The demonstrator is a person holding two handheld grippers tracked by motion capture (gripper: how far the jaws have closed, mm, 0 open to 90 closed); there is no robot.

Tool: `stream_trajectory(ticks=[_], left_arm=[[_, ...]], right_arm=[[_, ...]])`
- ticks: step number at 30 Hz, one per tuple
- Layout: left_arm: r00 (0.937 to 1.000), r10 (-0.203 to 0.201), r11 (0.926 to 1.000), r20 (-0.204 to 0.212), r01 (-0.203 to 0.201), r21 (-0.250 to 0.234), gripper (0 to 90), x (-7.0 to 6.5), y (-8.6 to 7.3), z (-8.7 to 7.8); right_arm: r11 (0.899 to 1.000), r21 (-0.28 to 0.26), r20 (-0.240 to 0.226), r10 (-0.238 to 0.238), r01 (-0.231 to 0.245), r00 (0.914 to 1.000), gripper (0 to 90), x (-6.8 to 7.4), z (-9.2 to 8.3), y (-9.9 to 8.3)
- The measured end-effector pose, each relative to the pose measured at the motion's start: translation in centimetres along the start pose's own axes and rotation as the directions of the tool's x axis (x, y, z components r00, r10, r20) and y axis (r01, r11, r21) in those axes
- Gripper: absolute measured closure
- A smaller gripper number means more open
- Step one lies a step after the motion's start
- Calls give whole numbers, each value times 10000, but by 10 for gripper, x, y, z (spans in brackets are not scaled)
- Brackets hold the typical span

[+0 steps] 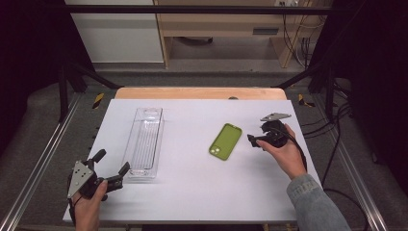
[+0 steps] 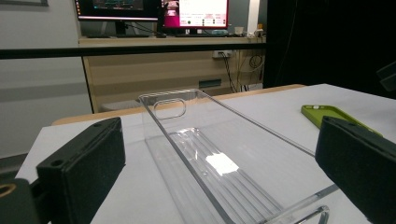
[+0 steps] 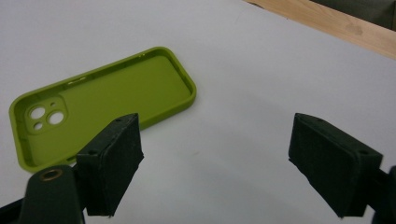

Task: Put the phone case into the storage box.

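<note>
Nothing was moved yet: the green phone case point(image 1: 225, 141) lay on the table point(image 1: 192, 192), apart from the clear bin point(image 1: 144, 142). We held the right gripper point(image 1: 260, 140) spread and empty beside the case. The left gripper point(image 1: 111, 166) gaped empty at the bin's near end.

A white tabletop point(image 1: 202, 183) lies under the left hand-held gripper point(image 1: 111, 167). Beyond it, two lit monitors point(image 2: 154, 10) stand on a wooden desk point(image 2: 154, 70).
</note>
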State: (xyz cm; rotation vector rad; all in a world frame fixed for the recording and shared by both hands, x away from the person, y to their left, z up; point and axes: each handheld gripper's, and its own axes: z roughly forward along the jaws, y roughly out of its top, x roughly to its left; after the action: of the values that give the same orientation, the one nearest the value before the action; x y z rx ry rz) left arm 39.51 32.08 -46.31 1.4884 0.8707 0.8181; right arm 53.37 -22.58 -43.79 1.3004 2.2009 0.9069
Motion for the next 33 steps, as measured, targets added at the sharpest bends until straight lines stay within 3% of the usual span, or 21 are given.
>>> stream_trajectory(ticks=[11,12,13,16,19,21,28,33], left_arm=[[9999,148,9998,75,-149,89,11,-1,0,1],[9999,143,9999,75,-144,75,11,-1,0,1],[9999,140,9999,68,-141,77,11,-1,0,1],[9999,108,9999,55,-109,67,11,0,0,1],[9999,97,9999,53,-98,32,12,0,1,0],[9999,86,10000,59,-86,23,11,0,1,0],[9999,116,9999,58,-117,33,12,0,1,1],[9999,97,9999,36,-97,40,12,1,1,1]], right_arm=[[10000,-24,-23,-92,92,10000,315,0,31,25],[9988,383,96,-316,312,9995,323,3,40,28],[9986,431,75,-321,318,9995,333,4,43,30],[9997,171,-16,-187,187,9998,381,6,48,37],[9988,431,8,-247,247,9997,404,6,55,43],[9994,265,-81,-198,200,9998,440,7,57,47],[9993,347,-35,-127,129,9999,490,6,68,45],[9987,466,-440,-193,214,9988,550,5,78,41]])
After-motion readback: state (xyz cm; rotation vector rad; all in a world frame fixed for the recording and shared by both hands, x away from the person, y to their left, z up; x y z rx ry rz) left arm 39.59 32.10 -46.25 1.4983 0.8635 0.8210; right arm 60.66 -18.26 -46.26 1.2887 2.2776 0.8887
